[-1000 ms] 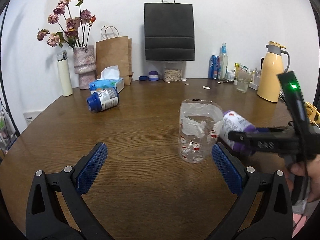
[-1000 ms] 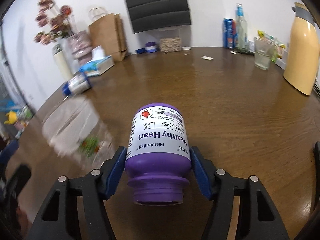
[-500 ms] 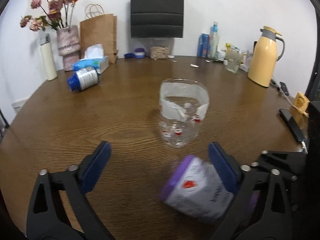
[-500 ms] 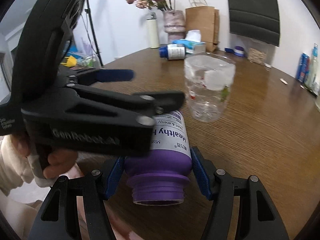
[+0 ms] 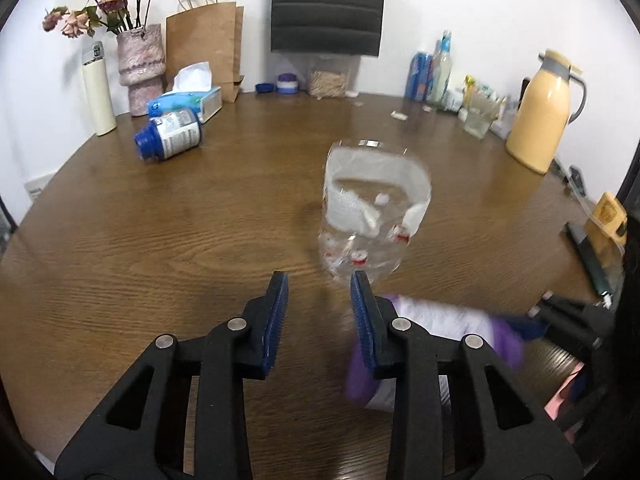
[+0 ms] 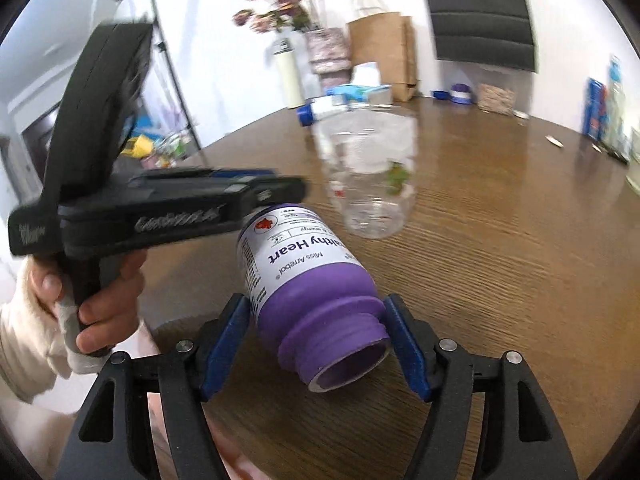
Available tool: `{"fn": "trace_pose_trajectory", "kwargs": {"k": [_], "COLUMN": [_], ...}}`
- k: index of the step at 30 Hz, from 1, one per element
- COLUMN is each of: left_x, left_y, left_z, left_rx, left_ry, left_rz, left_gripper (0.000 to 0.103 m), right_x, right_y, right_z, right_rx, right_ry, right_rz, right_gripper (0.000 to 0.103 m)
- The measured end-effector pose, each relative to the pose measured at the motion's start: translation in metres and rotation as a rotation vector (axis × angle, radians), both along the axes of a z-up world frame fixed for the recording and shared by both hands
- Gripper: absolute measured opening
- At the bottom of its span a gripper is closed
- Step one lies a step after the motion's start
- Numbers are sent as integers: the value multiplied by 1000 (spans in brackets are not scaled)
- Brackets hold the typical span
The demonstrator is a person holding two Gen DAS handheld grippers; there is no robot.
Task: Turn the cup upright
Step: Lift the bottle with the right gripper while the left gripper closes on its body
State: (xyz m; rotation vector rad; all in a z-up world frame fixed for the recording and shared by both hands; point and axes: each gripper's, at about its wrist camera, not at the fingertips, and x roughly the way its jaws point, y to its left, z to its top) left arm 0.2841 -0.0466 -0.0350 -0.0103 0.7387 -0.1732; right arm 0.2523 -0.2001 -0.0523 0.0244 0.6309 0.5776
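Right fingers: we had the right gripper point(image 6: 316, 340) clamped on the purple bottle point(image 6: 304, 280) near its neck.
Left fingers: the left gripper point(image 5: 319, 316) held nothing; its fingers stood a narrow gap apart, not fully together.
Bottle's axis: tilted, open mouth toward the right camera and downward, base away and up.
Cup: the clear cup point(image 5: 374, 216) stood on the counter point(image 5: 200, 220), rim up, long axis vertical, just beyond both grippers.
Progress: we judged the cup already upright; the bottle was not yet set down.
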Motion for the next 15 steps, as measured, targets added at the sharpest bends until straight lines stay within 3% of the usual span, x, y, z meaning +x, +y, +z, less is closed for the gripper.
{"fn": "trace_pose_trajectory", "kwargs": {"k": [6, 10, 12, 13, 15], "left_x": [-10, -18, -17, -14, -4], "left_y": [-9, -15, -20, -23, -32], "left_z": [-6, 7, 15, 16, 15], "left_rx": [40, 18, 1, -12, -19], "left_ry": [-3, -19, -30, -19, 21], "left_rz": [-29, -70, -110, -127, -153], "left_gripper": [28, 30, 41, 47, 47], "right_x": [7, 2, 0, -3, -9], "right_y": [-18, -28, -27, -27, -24], "right_z": [-1, -1, 0, 1, 2], "right_rx": [29, 48, 47, 55, 59], "right_ry": [0, 4, -2, -9, -23], "right_rz": [-88, -61, -35, -14, 29], "right_gripper": [74, 74, 72, 65, 60]}}
